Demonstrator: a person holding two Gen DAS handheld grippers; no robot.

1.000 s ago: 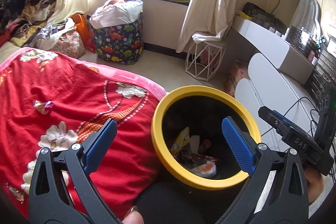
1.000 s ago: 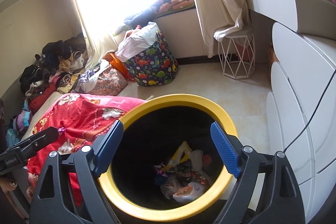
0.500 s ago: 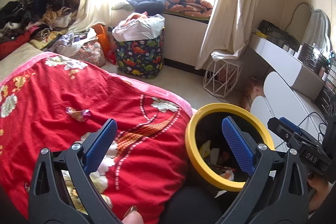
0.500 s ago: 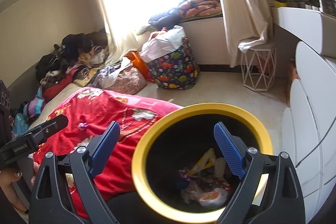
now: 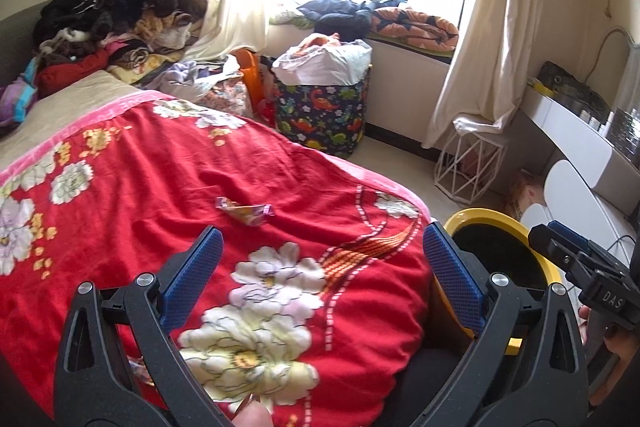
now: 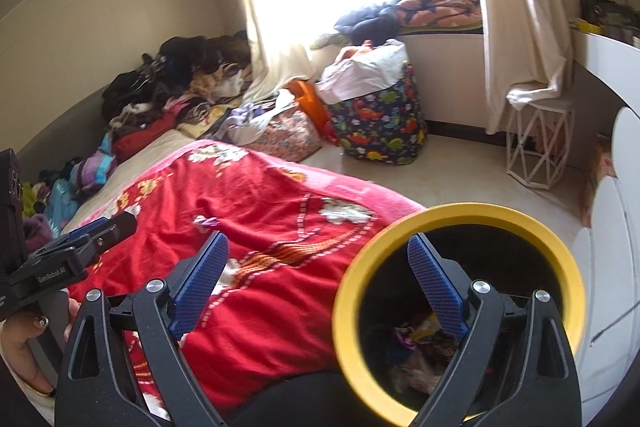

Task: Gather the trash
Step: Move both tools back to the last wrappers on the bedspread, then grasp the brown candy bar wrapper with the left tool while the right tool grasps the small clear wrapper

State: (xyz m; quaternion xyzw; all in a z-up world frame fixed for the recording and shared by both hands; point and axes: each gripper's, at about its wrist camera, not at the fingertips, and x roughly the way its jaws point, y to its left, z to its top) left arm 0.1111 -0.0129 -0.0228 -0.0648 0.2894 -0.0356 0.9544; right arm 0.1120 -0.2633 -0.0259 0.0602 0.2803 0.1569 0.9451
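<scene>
A crumpled purple-and-pink wrapper (image 5: 245, 210) lies on the red flowered blanket (image 5: 168, 187); in the right wrist view it is a small scrap (image 6: 209, 223). My left gripper (image 5: 319, 267) is open and empty above the blanket, short of the wrapper. A black bin with a yellow rim (image 6: 460, 217) stands beside the bed and holds several pieces of trash (image 6: 416, 341); it also shows in the left wrist view (image 5: 492, 217). My right gripper (image 6: 318, 277) is open and empty, straddling the bin's near left rim.
A dinosaur-print laundry basket (image 5: 326, 111) and a white wire stool (image 5: 468, 163) stand on the floor by the window. Clothes are piled (image 5: 112, 23) at the bed's far end. A white dresser (image 6: 616, 227) flanks the bin on the right.
Both grippers have swung left, away from the bin and over the blanket. The wrapper is now straight ahead of the left gripper. Both stayed open.
</scene>
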